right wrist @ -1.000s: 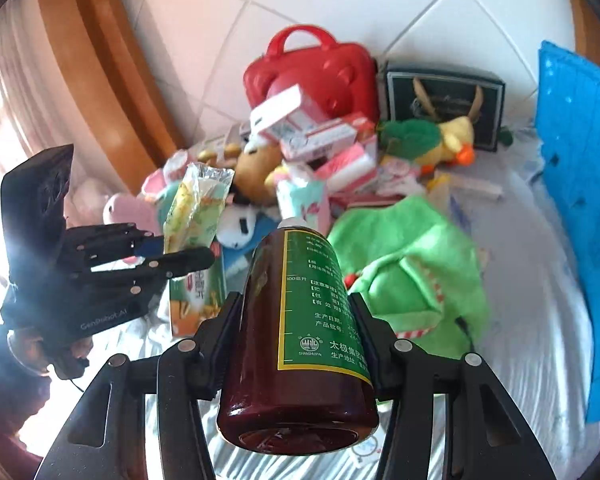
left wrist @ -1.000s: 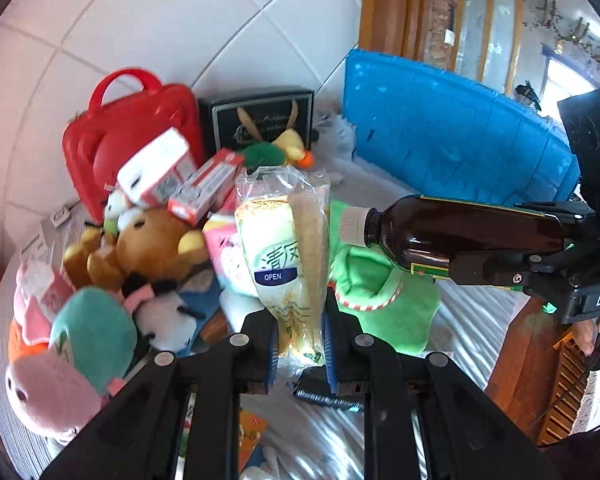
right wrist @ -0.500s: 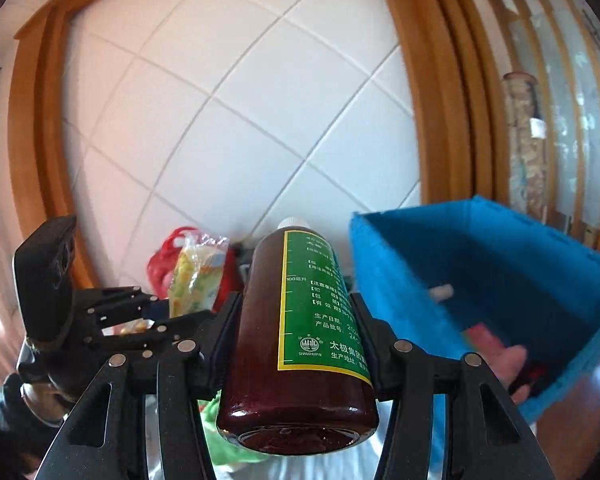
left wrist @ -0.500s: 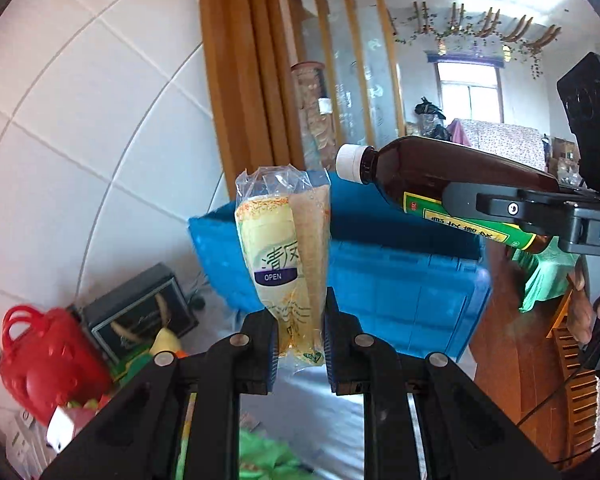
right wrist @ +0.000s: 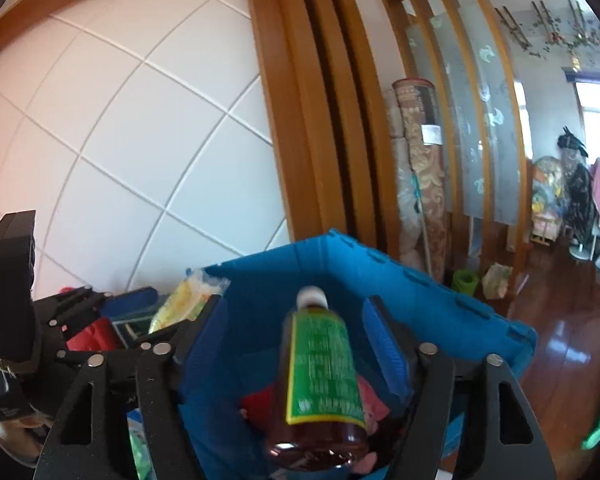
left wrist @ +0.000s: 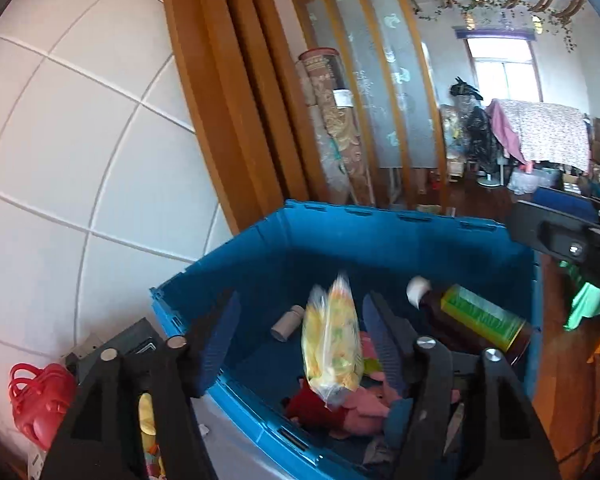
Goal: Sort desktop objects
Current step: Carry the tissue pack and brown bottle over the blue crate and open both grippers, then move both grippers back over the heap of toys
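We are spreading both claws over the blue crate (left wrist: 380, 224); left claw (left wrist: 300, 344) is opening, releasing the snack packet (left wrist: 332, 344); right claw (right wrist: 292, 344) is opening, dropping the brown bottle (right wrist: 320, 380); both items, gripped a second ago, are now falling into the crate.

You've swung both grippers away from the toy pile to above the blue bin (left wrist: 380, 236). Your left gripper (left wrist: 300, 340), clamped on the snack bag (left wrist: 332, 344) a second ago, is opening, and the bag hangs loose between its pads. Your right gripper (right wrist: 296, 344) is opening too, with the brown bottle (right wrist: 320, 368) free between its fingers over the bin.
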A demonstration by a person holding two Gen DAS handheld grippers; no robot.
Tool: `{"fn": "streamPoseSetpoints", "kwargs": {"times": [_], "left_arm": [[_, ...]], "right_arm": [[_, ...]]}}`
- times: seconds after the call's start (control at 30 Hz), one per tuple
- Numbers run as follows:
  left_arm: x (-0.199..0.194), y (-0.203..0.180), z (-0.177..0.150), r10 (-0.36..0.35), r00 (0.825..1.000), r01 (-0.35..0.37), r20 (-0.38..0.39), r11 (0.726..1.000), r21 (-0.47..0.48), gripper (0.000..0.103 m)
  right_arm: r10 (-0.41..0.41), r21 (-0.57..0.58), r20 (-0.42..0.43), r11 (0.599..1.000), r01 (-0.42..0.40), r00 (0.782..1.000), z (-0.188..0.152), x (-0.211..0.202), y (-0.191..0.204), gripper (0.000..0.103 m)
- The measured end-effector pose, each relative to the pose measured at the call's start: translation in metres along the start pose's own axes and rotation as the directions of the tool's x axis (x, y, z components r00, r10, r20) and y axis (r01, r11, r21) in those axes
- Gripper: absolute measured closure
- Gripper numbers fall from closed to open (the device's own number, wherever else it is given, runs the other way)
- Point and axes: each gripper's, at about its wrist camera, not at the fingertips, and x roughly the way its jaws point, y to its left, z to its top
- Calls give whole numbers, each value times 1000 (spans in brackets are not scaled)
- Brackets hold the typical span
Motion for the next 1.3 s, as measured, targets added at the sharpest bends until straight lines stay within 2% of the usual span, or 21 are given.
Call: {"fn": "streamPoseSetpoints", "kwargs": {"times": [0.03,0.07,0.17,0.27,0.37,0.53,0.63,0.8,0.93,1.2,1.27,1.3], "left_arm": [[-1,2,0,7,1000,-7,9,1000,-15,22],[-4,3,-2,8,1000,-7,25,999,-32,18],[-11,8,-4,7,999,-4,51,998,-68,12],[-13,6,-5,31,998,-28,49,997,-69,11],[-12,4,-9,54,998,-52,37,996,-70,11],[-23,9,-30,106,994,-104,19,989,-105,11],[-34,17,-47,166,986,-164,13,980,-113,11],[-59,33,-81,269,963,-267,-6,952,-149,11],[-77,49,-110,369,929,-369,-36,913,-173,11],[-112,102,-169,444,887,-462,-128,853,-241,11],[-126,119,-186,467,872,-490,-148,836,-247,11],[-135,129,-195,487,859,-512,-157,823,-246,11]], "right_arm": [[8,19,8,1000,-8,1000,-1,-2,-8,20],[14,36,15,999,-15,1000,0,-4,-15,19],[30,57,27,998,-31,999,-5,-13,-28,11],[69,114,24,991,-71,997,-10,-19,-37,3],[103,132,15,986,-104,995,-14,-23,-39,3],[107,58,10,992,-108,994,-23,-30,-19,2],[109,17,17,994,-110,994,-28,-34,-9,0],[131,-23,5,991,-131,991,-37,-37,5,0],[182,-46,-14,982,-183,983,-46,-41,25,0],[262,-92,-69,959,-268,963,-65,-42,84,0],[276,-106,-84,953,-284,958,-69,-43,102,0],[286,-106,-91,950,-294,954,-72,-43,112,0]]}}
